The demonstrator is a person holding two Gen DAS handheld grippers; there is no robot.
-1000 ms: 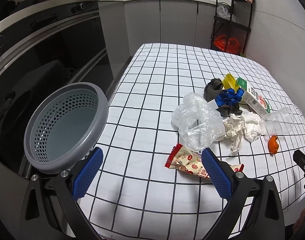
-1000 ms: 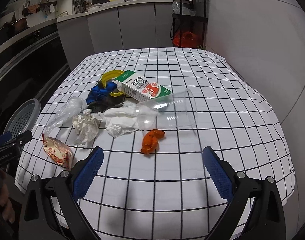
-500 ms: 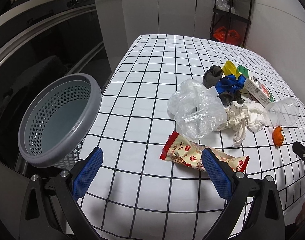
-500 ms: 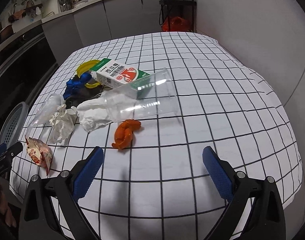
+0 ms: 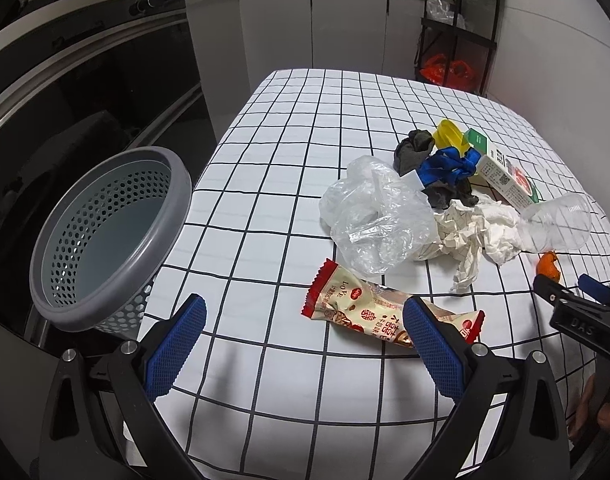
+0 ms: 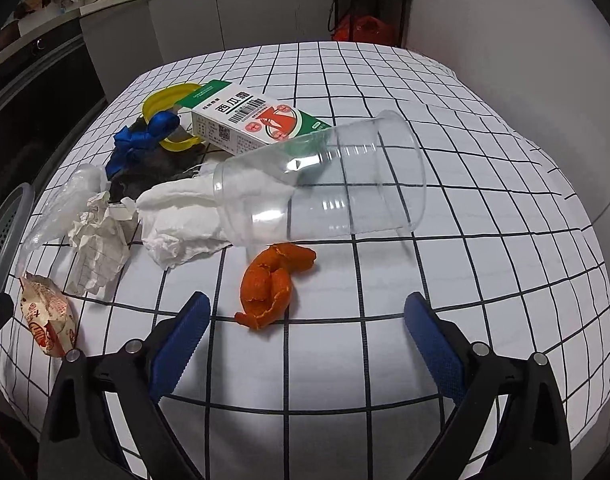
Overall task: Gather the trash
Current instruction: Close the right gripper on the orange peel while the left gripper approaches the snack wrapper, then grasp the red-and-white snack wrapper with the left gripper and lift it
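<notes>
Orange peel (image 6: 273, 284) (untouched) lies before the right gripper's (image 6: 307, 332) spread fingers (image 6: 435, 346).

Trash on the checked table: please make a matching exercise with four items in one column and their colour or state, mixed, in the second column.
Items:
1. plastic cup
2. fruit peel
3. paper tissue
4. basket

States:
a. orange, curled
b. grey, perforated, nothing inside
c. clear, lying on its side
d. white, crumpled

Pairs: 1-c, 2-a, 3-d, 4-b
</notes>
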